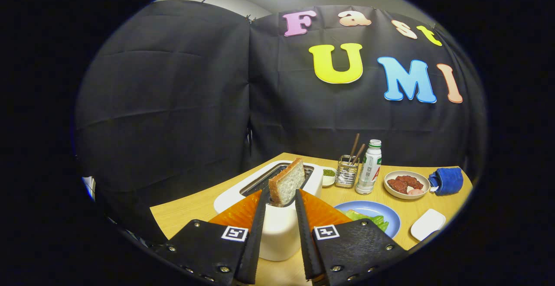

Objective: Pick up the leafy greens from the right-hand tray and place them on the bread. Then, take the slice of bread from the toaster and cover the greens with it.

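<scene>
My gripper [281, 196] is shut on a slice of bread [287, 181], both fingertips pressing its lower part. The slice is tilted and held up clear of the slots of the white toaster [277, 229], which stands on the wooden table just beyond and below the fingers. To the right of the fingers lies a blue plate [390, 221] with leafy greens [368, 219] on it. A pale bit shows under the greens, and I cannot tell whether it is bread.
Behind the toaster stand a small dish of green bits [328, 173], a wire holder with chopsticks [347, 172] and a white bottle [369, 167]. Further right are a bowl of red meat [406, 184], a blue cloth [446, 180] and a small white tray [427, 224].
</scene>
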A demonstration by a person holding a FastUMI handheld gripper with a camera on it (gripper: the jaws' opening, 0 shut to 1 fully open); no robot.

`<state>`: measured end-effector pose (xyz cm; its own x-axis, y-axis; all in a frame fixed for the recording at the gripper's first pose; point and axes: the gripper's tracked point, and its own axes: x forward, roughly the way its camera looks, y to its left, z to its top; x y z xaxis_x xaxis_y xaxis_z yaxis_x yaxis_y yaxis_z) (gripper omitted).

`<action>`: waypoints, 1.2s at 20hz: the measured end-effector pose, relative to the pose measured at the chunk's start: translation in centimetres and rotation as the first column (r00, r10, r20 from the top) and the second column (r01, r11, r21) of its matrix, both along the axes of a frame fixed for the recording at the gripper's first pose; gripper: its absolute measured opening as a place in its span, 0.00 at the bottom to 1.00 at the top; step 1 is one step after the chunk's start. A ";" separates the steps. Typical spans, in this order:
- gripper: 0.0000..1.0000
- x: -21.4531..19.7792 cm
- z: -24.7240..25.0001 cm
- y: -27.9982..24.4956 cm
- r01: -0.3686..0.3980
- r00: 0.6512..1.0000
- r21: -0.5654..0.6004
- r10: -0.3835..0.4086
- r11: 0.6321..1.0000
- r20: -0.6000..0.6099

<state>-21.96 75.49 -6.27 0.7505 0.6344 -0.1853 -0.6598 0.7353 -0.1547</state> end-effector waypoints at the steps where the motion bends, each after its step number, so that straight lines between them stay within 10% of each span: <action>1: 0.41 0.3 -0.2 0.4 0.008 1.000 0.000 -0.008 1.000 -0.005; 11: 0.41 4.7 -1.3 3.2 0.122 0.991 -0.055 -0.119 0.991 0.055; 15: 0.14 5.4 -1.3 3.1 0.157 0.986 -0.038 -0.155 0.987 0.063; 24: 0.07 5.2 0.5 2.6 0.101 0.994 0.000 -0.101 0.995 0.048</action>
<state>-16.73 78.11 -5.76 0.8185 0.5547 -0.1493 -0.5743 0.7971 -0.1867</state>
